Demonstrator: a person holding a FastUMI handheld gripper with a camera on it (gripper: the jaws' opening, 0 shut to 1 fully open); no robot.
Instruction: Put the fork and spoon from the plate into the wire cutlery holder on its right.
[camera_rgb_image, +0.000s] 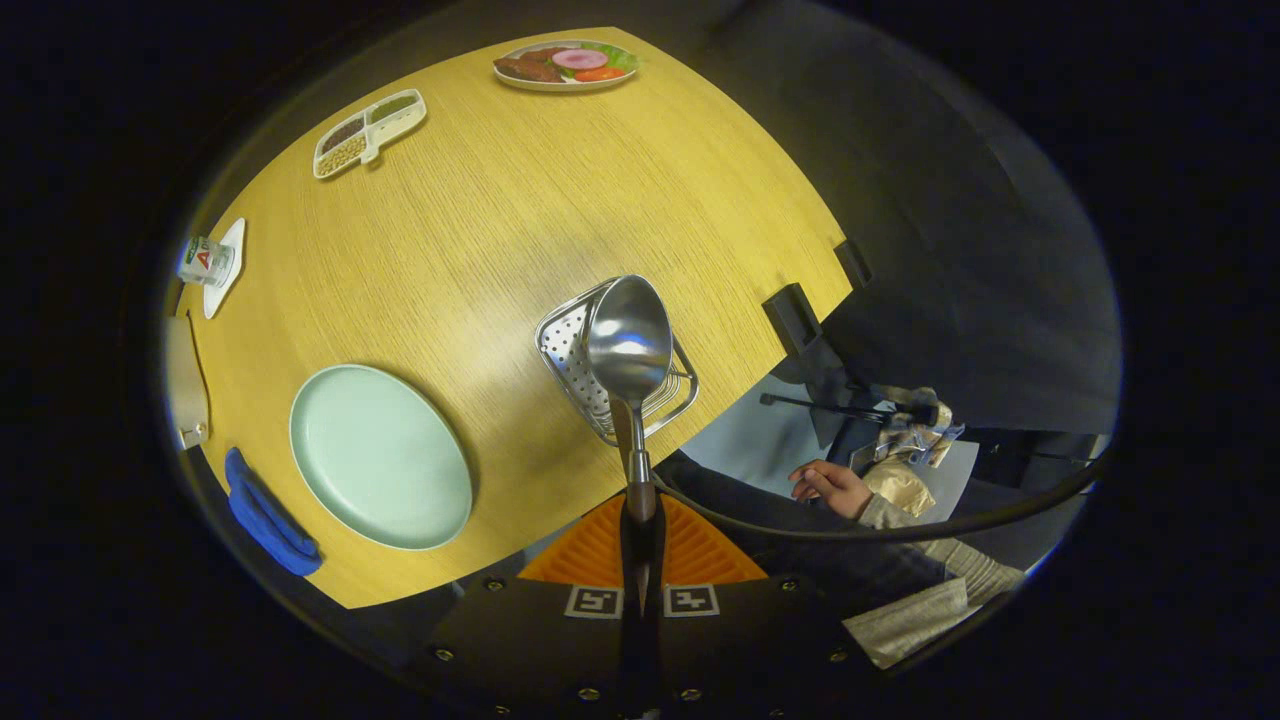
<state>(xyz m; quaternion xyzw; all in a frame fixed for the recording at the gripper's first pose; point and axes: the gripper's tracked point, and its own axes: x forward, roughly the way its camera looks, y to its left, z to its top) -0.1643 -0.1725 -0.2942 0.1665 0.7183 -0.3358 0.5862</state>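
My gripper (640, 520) is shut on the brown handle of a steel spoon (629, 340). The spoon points straight ahead from the fingers, its bowl hanging over the wire cutlery holder (570, 350) on the wooden table (520, 210). The spoon covers part of the holder, so what lies inside is hidden. A pale green plate (380, 455) lies bare to the left of the holder. I see no fork.
A blue cloth (265, 515) lies by the plate at the table's near edge. Far across the table sit a divided dish of beans (368, 132), a plate of food (565, 65) and a cup on a coaster (207, 262). A person's hand (830, 488) rests beyond the table's right edge.
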